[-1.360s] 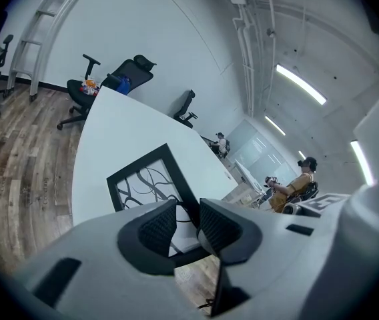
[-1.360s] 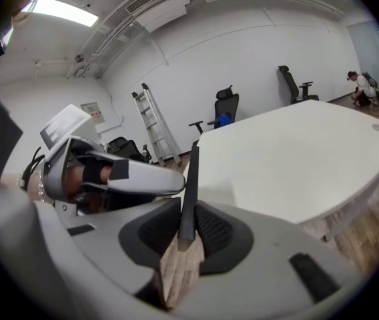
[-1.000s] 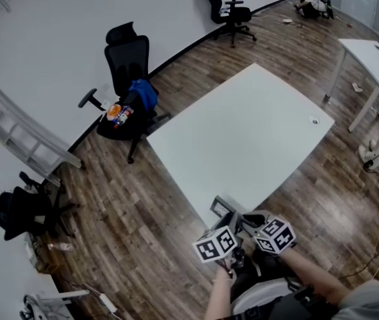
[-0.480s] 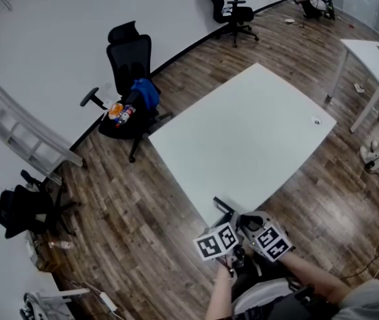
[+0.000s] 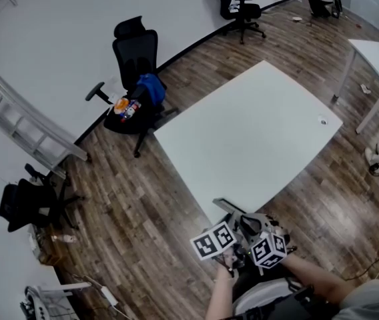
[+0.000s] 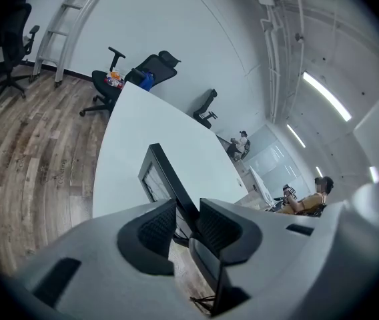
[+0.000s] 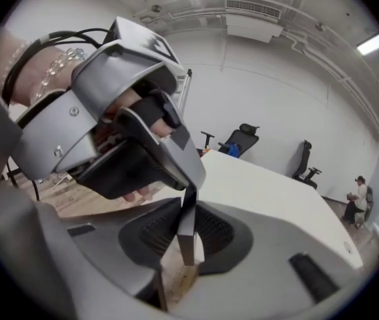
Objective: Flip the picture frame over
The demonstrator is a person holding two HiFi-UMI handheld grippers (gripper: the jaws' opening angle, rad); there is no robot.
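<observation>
white table (image 5: pixel 243 139) mid-floor | black chair (image 5: pixel 136 52) with blue cloth (image 5: pixel 149 89) by wall | ladder (image 5: pixel 23 119) against wall

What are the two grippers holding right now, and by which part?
Both hold the picture frame by its thin black edge: it is pinched between the jaws of the left gripper and the right gripper.

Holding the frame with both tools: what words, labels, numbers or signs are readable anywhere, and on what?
No text can be read in any view.
On the marker cubes: black-and-white square patterns only, no words.
On the picture frame: no legible print.
On the packets on the chair: print too small to read.
</observation>
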